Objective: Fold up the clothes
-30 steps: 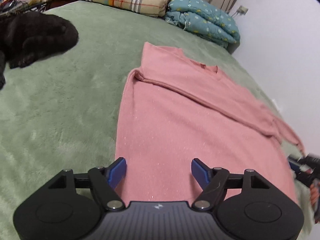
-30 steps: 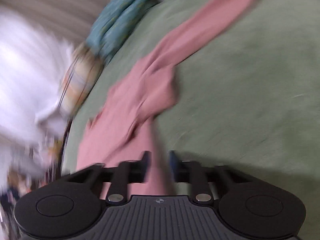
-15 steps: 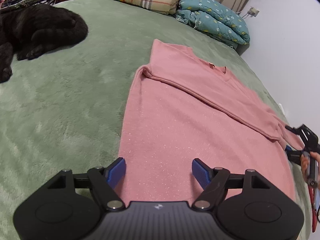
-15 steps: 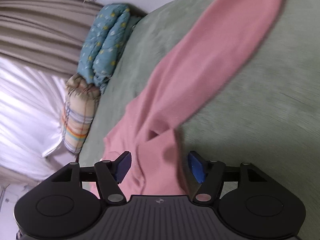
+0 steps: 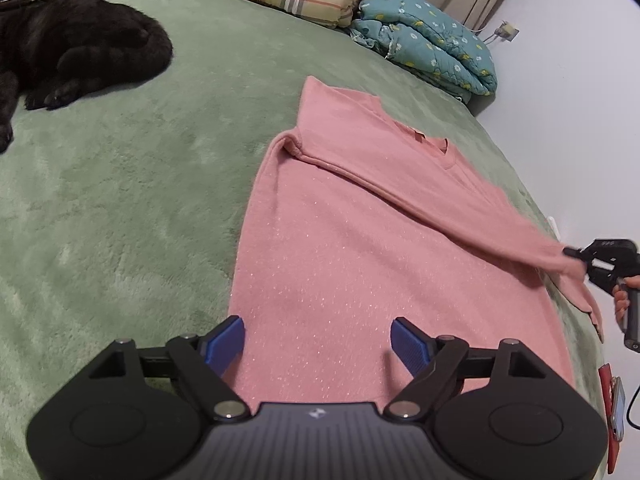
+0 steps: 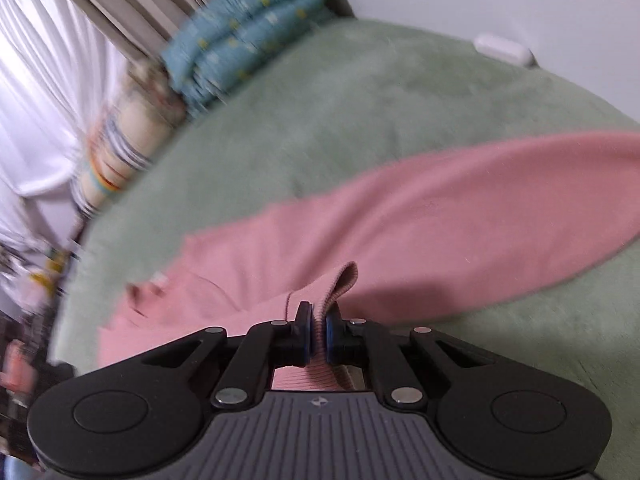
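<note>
My right gripper (image 6: 316,330) has just closed, pinching the pink sweater's (image 5: 360,264) cuff (image 6: 340,284) | my left gripper (image 5: 318,336) spread, nothing between its jaws, above the hem

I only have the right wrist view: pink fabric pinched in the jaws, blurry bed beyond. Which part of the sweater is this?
Observer: The cuff end of the sleeve; the right gripper, whose jaws have just closed on it, holds it out past the sweater's side edge.
Operator: And the other sleeve?
Observer: Already folded across the chest, below the collar.
Operator: Where's my left gripper?
Observer: The left gripper is open above the hem, gripping nothing.
Operator: Anything else on the bed?
Observer: A black furry animal lies at far left, apart from the sweater.
</note>
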Motion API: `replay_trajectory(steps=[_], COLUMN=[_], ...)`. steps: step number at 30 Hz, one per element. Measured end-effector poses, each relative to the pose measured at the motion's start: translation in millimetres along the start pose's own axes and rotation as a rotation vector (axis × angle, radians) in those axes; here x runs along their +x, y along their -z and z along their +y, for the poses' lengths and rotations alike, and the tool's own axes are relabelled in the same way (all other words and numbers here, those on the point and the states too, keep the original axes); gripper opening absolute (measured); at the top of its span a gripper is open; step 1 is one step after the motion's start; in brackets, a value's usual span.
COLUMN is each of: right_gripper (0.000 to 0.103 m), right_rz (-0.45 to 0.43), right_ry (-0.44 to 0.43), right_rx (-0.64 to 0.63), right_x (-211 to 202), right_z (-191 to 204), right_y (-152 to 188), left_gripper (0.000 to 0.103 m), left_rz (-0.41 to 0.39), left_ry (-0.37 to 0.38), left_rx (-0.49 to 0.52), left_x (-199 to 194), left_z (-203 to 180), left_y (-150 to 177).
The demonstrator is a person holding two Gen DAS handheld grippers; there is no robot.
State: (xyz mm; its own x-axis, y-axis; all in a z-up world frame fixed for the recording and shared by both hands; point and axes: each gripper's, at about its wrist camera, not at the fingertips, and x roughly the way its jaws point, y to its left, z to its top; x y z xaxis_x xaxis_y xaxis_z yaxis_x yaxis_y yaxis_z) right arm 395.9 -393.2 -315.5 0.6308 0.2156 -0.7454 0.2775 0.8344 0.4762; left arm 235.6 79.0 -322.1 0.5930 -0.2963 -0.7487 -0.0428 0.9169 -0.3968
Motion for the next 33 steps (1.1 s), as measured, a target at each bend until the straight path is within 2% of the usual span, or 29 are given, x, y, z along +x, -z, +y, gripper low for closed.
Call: replay_trajectory(steps=[3,6,9,11,14,17,18,20,22,24,27,29,31,32,33], right_gripper=[0.008,0.007,0.007,0.007,0.007,0.008,0.011,0.021,0.041,0.044,0.045,0.045,0.034,0.019,0.014], right_rz=[0.013,-0.050,-0.066,-0.046,-0.001,0.051,0.070,0.134,0.132,0.103,0.022,0.018,0.063,0.104,0.130], right_ry=[0.062,0.102,0.153,0.172,0.205,0.216,0.200,0.107,0.043,0.010,-0.044,-0.041,-0.016,-0.007,-0.009], right_rx=[0.005,-0.062,-0.211,-0.327,-0.448,-0.515,-0.518,-0.499,-0.492,-0.498,-0.408,-0.371,-0.345,-0.333,-0.334], right_x=[7.1,-10.3,-20.1,-18.7,-1.7,20.8,27.8,39.9,34.5,23.9,-4.6,-7.8,-2.4,3.8,8.9], right_z=[-7.4,13.4,50.6,88.6,134.8,171.7,181.3,200.8,210.1,214.8,193.8,178.2,155.8,142.5,135.6], right_y=[14.9,23.8,25.8,24.8,26.3,33.0,34.8,40.5,42.9,41.5,20.8,15.7,19.6,27.9,36.8], left_gripper=[0.080,0.080,0.081,0.081,0.081,0.081,0.081,0.081,0.081,0.081,0.081,0.081,0.081,0.081,0.081], left_rz=[-0.001,0.000,0.003,0.003,0.000,-0.003,-0.002,0.001,0.005,0.009,0.009,0.007,0.005,0.004,0.004], left_ry=[0.002,0.004,0.004,0.008,0.015,0.031,0.036,0.041,0.050,0.058,0.070,0.075,0.076,0.075,0.074], left_rx=[-0.008,0.001,0.010,0.008,-0.007,-0.026,-0.029,-0.035,-0.039,-0.035,-0.041,-0.046,-0.041,-0.039,-0.036], left_x=[-0.5,-0.3,0.5,0.6,0.1,-1.1,-1.4,-1.5,-1.2,-0.9,-1.1,-1.3,-1.4,-1.5,-1.7], left_z=[0.8,0.9,-0.1,-0.3,1.5,4.9,5.7,6.6,8.0,9.0,11.1,12.3,11.9,11.4,10.7], left_y=[0.1,0.6,0.2,-0.1,0.0,0.7,0.3,-0.4,-1.6,-2.4,-2.5,-2.0,-1.2,-1.1,-0.8])
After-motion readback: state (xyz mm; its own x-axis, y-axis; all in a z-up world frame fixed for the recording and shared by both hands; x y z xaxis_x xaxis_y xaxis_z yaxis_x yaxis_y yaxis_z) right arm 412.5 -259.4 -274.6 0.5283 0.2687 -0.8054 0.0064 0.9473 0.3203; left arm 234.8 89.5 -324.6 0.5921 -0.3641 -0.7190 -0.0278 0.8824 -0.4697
